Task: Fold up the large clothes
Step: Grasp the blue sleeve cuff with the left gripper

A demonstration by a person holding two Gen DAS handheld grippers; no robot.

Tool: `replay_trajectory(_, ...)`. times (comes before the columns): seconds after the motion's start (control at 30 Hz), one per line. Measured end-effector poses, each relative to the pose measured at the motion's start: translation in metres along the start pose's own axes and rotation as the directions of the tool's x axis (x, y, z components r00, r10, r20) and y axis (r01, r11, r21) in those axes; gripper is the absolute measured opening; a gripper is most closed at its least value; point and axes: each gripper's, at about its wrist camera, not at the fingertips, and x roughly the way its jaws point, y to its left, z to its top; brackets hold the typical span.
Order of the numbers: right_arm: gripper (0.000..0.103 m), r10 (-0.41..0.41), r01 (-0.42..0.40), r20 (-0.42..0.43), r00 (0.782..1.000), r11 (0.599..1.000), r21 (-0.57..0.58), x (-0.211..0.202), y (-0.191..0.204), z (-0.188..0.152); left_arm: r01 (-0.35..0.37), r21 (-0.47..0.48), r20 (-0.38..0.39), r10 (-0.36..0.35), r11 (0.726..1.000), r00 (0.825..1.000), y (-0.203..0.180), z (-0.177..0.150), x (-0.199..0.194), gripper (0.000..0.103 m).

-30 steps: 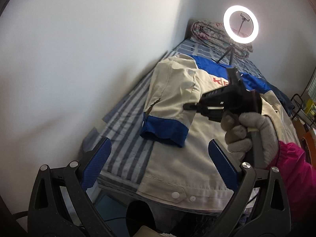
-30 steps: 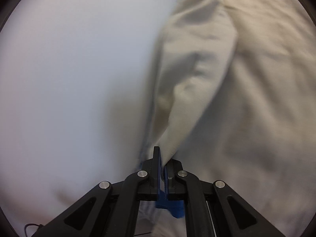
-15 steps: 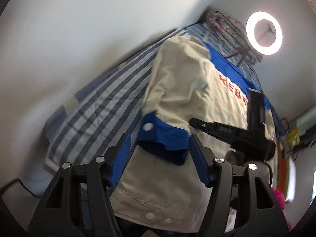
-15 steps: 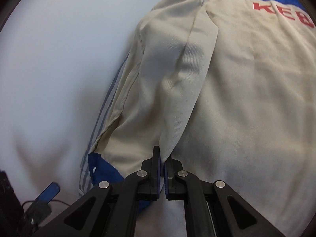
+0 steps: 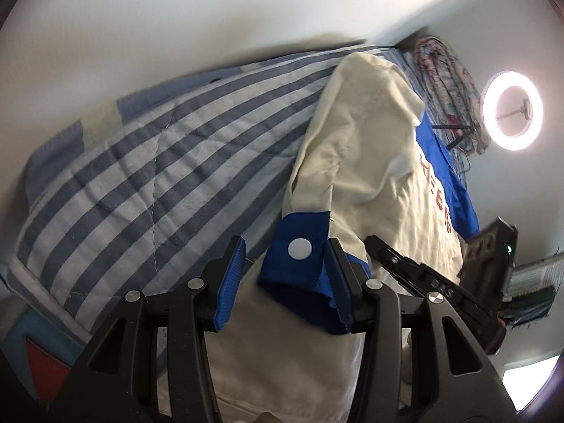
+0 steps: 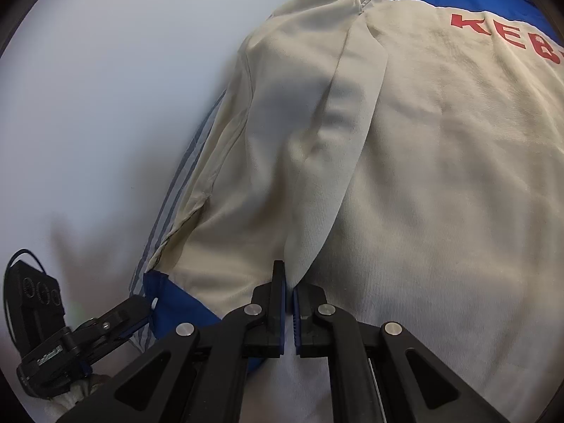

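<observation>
A cream work jacket with blue trim and red lettering lies back-up on the striped bed; it also fills the right wrist view. Its sleeve is folded over the body, ending in a blue cuff with a white snap. My left gripper is open, its jaws either side of the cuff, the right pad touching it. My right gripper is shut on a pinched fold of the cream sleeve. The right gripper's body shows in the left wrist view; the left gripper shows at lower left of the right wrist view.
A blue-and-white striped quilt covers the bed beside a white wall. A folded floral blanket and a lit ring light stand at the bed's far end. The bed's near edge drops off at lower left.
My left gripper has moved forward and down to the blue cuff and narrowed around it. My right gripper stays shut on the sleeve fold and has drawn it over the jacket body.
</observation>
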Motion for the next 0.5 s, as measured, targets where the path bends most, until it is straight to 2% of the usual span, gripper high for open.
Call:
replay_trajectory(0.27,0.001,-0.008,0.008,-0.006,1.0,1.0,0.004,0.0,0.002,0.002,0.066,-0.051,-0.044,-0.068,0.997,0.997,0.001,0.004,0.021,0.047)
replay_trajectory(0.33,0.001,-0.007,0.008,-0.006,1.0,1.0,0.005,0.0,0.003,0.002,0.05,-0.05,-0.034,-0.052,0.998,0.998,-0.001,0.006,0.022,0.031)
replay_trajectory(0.43,0.003,0.007,-0.007,-0.008,1.0,1.0,0.015,0.001,0.003,0.003,0.048,-0.064,-0.008,-0.048,0.997,0.999,-0.002,0.007,0.018,0.024)
replay_trajectory(0.5,0.005,0.015,-0.015,-0.012,1.0,1.0,0.018,0.0,0.004,0.003,0.036,-0.024,0.022,-0.035,0.999,0.999,-0.011,0.006,0.011,0.022)
